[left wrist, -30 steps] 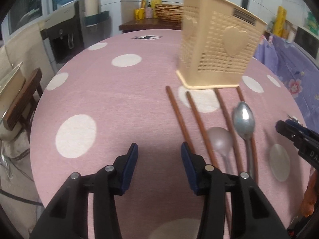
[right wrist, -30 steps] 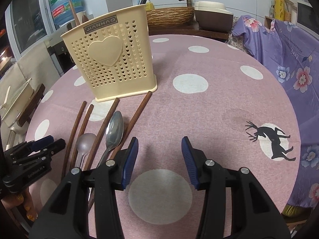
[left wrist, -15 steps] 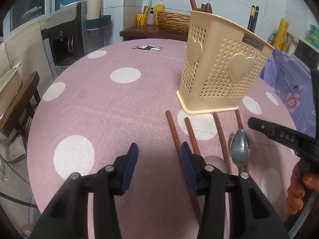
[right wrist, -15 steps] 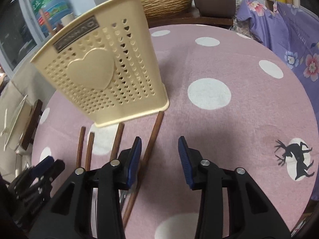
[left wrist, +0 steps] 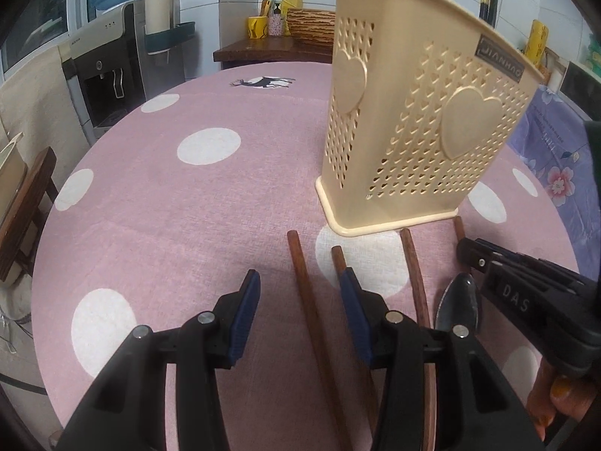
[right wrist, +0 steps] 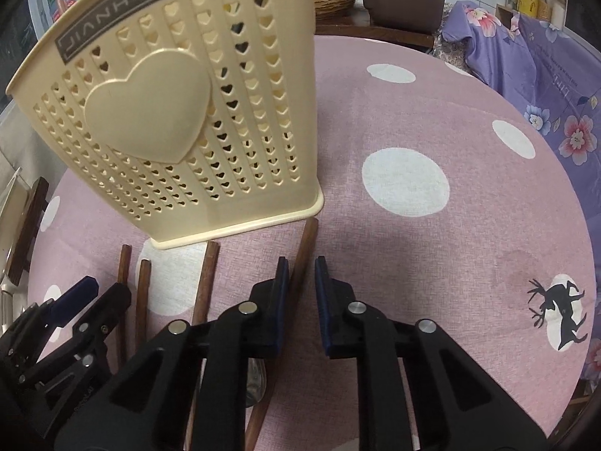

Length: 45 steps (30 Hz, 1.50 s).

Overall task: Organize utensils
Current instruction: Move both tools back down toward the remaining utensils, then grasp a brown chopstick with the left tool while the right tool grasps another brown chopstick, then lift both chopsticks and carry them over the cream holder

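Note:
A cream perforated utensil holder (left wrist: 413, 131) (right wrist: 169, 112) stands upright on the pink dotted tablecloth (left wrist: 169, 206). Several brown chopsticks lie in front of it, with a metal spoon (left wrist: 458, 300) among them. My left gripper (left wrist: 298, 282) is open above the leftmost chopstick (left wrist: 300, 259), which runs between its jaws. My right gripper (right wrist: 300, 263) straddles the rightmost chopstick (right wrist: 306, 240). Its jaws are closing, and a thin gap still shows beside the stick. Each gripper appears in the other's view: the right gripper (left wrist: 465, 251) and the left gripper (right wrist: 105, 287).
A hand (left wrist: 552, 406) holds the right gripper. Beyond the round table are a water dispenser (left wrist: 109, 75), a wooden counter with a wicker basket (left wrist: 311, 26), a wooden stool (left wrist: 22, 203) at the left and a purple floral cloth (right wrist: 544, 75) at the right.
Both grippers have moved closer to the holder. The right jaws have narrowed around the rightmost chopstick. The left gripper now straddles the leftmost chopstick, its jaws unchanged.

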Motion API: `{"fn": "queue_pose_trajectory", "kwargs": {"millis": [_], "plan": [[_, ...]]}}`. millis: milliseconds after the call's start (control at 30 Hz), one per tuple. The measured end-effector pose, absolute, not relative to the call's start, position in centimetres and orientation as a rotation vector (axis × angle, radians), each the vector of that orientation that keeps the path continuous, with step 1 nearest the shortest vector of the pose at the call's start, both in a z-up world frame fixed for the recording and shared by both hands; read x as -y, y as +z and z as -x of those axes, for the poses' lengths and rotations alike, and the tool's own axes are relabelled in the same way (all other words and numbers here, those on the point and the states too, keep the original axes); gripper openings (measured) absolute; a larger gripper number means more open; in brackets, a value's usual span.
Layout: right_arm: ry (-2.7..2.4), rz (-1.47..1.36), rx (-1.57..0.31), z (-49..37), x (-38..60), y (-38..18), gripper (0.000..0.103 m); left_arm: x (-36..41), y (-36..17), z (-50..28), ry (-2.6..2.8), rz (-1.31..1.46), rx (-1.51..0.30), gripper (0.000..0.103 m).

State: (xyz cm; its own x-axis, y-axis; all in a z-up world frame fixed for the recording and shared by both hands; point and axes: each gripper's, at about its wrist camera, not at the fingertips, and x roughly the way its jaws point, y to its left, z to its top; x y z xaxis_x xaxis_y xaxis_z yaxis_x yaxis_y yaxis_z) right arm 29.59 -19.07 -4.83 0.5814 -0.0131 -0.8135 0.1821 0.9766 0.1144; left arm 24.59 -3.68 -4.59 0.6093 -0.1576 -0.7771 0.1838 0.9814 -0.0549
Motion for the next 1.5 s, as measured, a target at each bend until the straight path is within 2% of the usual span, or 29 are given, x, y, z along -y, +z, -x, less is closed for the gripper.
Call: {"fn": "queue_pose_trajectory", "kwargs": {"millis": [67,400,500,900,1500], "plan": [[-0.119,-0.196,-0.942,-29.6,19.2,-4.9,0.01,3.8,-4.9,-24.8,-0.196,-0.03,-0.894,0.042],[-0.117,-0.224,-0.928,-30.2,19.9,-5.0,0.009,3.7,-5.0,-25.7,-0.161,-0.043,-0.902,0.025],[-0.103,-0.265,-0.923,-30.4,20.7,-4.9,0.009,3.5,-5.0,-26.0,-0.162,-0.028,-0.904,0.011],[-0.018,-0.319,-0.782,-27.8,22.7,-0.8,0.007,1.1,-1.8,-24.7,-0.19,0.088,-0.793,0.009],[0.109,-0.273,-0.519,-21.4,25.2,11.0,0.007,-1.0,8.0,-21.5,-0.215,0.085,-0.54,0.008]]}}
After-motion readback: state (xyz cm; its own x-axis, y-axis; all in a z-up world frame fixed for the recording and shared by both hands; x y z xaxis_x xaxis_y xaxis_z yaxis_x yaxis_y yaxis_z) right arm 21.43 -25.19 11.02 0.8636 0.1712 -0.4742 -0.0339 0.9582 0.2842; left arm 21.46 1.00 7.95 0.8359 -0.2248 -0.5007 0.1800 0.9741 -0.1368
